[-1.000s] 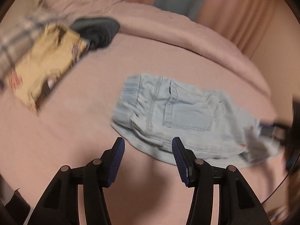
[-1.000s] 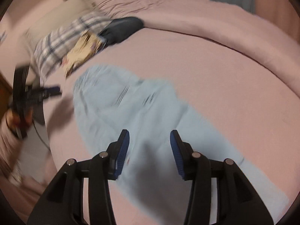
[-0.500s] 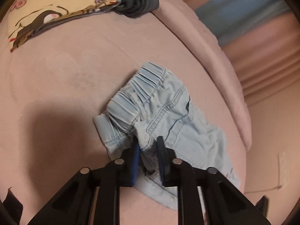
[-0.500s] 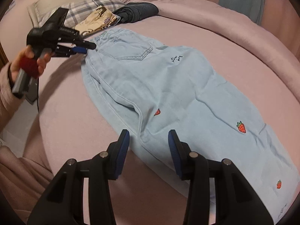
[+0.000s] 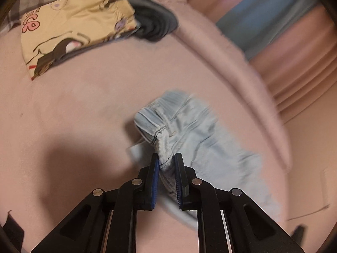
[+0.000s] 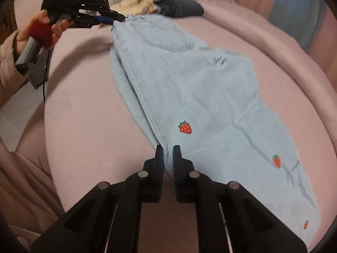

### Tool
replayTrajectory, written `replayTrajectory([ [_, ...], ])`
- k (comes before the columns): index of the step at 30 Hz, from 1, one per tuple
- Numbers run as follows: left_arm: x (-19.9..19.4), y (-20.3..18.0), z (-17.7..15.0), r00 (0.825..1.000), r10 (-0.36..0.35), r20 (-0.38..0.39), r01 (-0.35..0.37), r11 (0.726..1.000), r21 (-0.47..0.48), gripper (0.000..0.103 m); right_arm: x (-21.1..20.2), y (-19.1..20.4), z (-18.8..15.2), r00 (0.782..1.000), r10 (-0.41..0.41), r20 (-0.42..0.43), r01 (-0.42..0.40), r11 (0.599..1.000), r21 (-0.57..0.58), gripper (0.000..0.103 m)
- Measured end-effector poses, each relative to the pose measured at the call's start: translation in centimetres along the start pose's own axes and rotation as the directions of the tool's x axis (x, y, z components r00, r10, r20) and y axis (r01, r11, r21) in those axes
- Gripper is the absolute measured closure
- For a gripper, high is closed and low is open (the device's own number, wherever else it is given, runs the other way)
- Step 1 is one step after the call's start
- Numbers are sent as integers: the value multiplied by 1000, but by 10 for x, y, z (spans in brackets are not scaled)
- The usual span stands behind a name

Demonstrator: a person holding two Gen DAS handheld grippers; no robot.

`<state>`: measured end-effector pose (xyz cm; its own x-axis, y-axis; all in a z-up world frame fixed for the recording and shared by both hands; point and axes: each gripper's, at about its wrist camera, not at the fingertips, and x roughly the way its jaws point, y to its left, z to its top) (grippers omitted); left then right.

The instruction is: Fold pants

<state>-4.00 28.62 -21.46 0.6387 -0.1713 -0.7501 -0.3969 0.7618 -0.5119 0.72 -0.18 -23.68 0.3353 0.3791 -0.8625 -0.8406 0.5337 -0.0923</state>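
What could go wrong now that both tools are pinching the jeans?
The right tool grips only the jeans' thin side edge, so the denim might slip out when lifted. The left tool has the waistband bunched, so the fold could come out crooked. The long legs could drag and wrinkle.

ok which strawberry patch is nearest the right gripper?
The largest strawberry, just above and right of the right gripper. The other two strawberries sit further along the pants, toward the hem.

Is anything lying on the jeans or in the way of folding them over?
Nothing visible does. Both tools already clamp the light blue denim pants: the left tool at the waistband, the right tool at the near side edge. The yellow printed cloth lies apart, beyond the waistband.
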Motion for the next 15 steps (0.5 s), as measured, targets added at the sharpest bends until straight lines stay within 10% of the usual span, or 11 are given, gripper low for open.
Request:
replayTrajectory([
  [9, -39, -6, -12, 989, 138, 55, -145, 979, 145, 61, -21, -31, -9, 992, 108, 57, -118, 970, 214, 78],
  [15, -57, -40, -22, 995, 62, 74, -78, 971, 226, 60, -82, -105, -69, 977, -13, 212, -112, 814, 570, 76],
])
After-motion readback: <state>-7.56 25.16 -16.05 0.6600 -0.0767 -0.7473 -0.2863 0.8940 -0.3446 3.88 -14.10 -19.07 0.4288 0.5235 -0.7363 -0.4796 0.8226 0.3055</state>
